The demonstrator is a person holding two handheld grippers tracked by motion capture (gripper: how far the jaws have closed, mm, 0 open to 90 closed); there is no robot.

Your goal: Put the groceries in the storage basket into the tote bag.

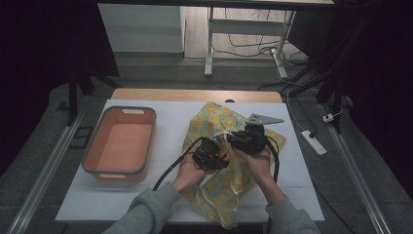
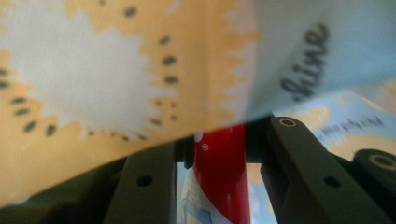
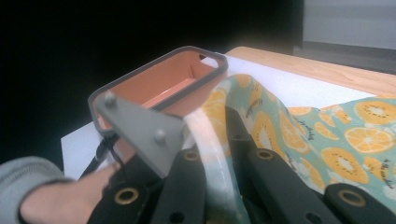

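A cloth [image 1: 219, 119] printed with orange slices lies rumpled on the white table [image 1: 170, 109]. Both hands meet over its middle. My right gripper [image 1: 230, 139] points left and is shut on a pale fold of the cloth [image 3: 212, 140], which runs up between its black jaws at my right gripper [image 3: 215, 122]. My left gripper [image 1: 220, 156] sits just left of it, tip under the cloth. Cloth [image 2: 116, 70] hangs over the jaw tips of my left gripper [image 2: 219, 137], and a red thing [image 2: 222, 177] stands between the jaws, apparently pinched by the pads.
An orange bin [image 1: 120, 141] with a grey rim stands on the table's left; the bin [image 3: 163, 79] lies beyond the cloth in the right gripper view. Cables trail from both grippers toward the person. A desk frame and floor cables lie beyond the far edge.
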